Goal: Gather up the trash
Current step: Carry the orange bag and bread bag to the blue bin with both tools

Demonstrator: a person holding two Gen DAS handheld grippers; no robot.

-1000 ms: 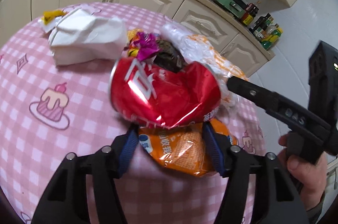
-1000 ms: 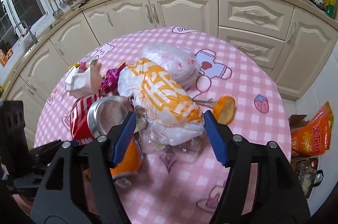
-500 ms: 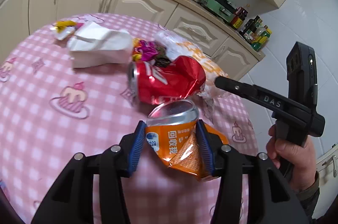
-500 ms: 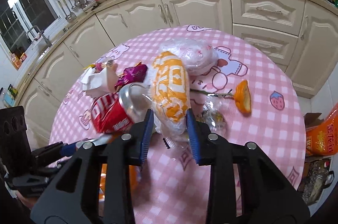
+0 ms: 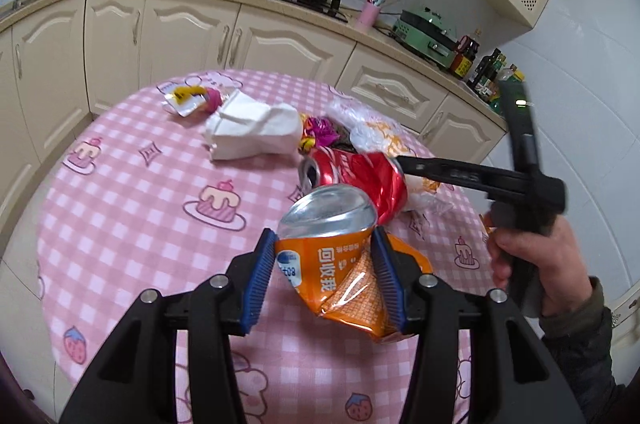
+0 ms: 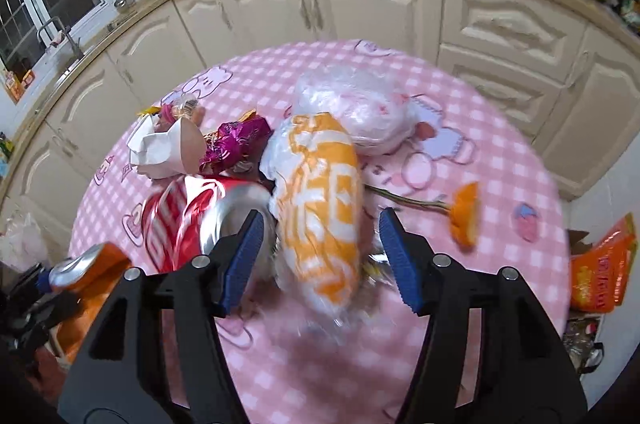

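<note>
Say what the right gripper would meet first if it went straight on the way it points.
Most likely the orange-and-white bag: it lies right ahead of the right gripper, between its open jaws, with the pads clear of it on both sides. The frame is blurred, so depth is uncertain; the red can sits just left of that line.

2 crushed cans: 1 orange can [image 5: 332, 256] and 1 red can [image 5: 356, 176]. 2 plastic bags: 1 orange-printed bag [image 6: 320, 208], 1 clear bag [image 6: 356, 104]. 1 white paper wad [image 5: 252, 132], 1 purple foil wrapper [image 6: 236, 140], 1 orange flower [image 6: 466, 220], 1 table [image 5: 132, 192].
</note>
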